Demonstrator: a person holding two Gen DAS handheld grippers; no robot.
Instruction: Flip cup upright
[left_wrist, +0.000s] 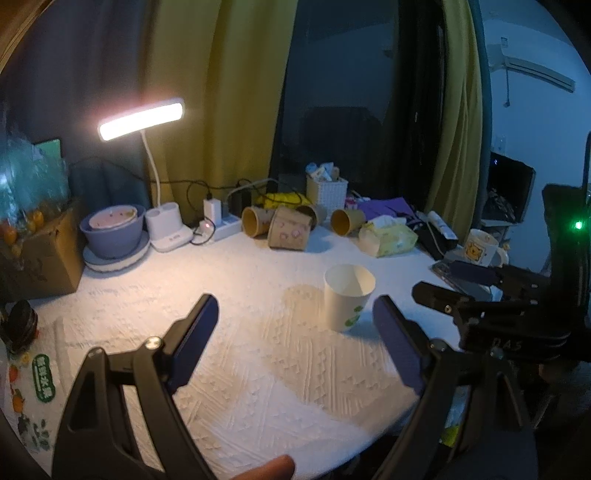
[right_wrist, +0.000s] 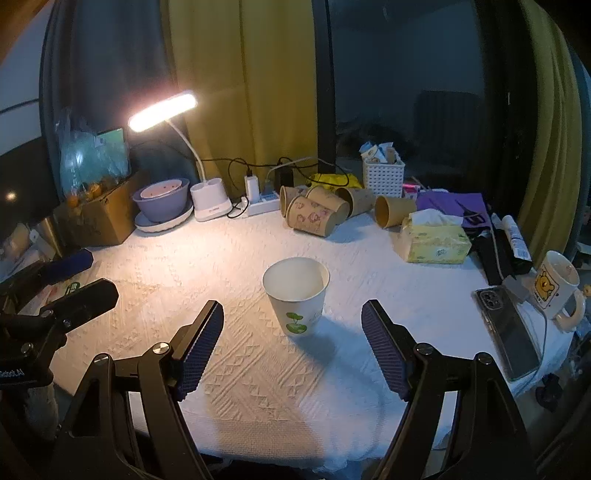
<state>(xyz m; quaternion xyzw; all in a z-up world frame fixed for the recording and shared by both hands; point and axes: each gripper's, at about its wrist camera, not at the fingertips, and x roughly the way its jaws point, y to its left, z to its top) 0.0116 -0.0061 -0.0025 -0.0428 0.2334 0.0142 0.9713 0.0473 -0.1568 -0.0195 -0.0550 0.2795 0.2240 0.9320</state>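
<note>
White paper cup (right_wrist: 296, 295) upright on tablecloth (right_wrist: 258, 387); my left gripper (left_wrist: 295, 332), right gripper (right_wrist: 291, 339) both spread wide, holding nothing.

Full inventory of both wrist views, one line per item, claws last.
white paper cup: 1, white with green print, upright, table centre
brown paper cups: about 5, lying on their sides, at the back
desk lamp: 1, white, lit, back left
bowl: 1, purple, on plate
tissue box: 1, yellow, right
basket: 1, white, back
mug: 1, cream, bear print, right edge
phone: 1, dark, right
left claw: open
right claw: open
</note>
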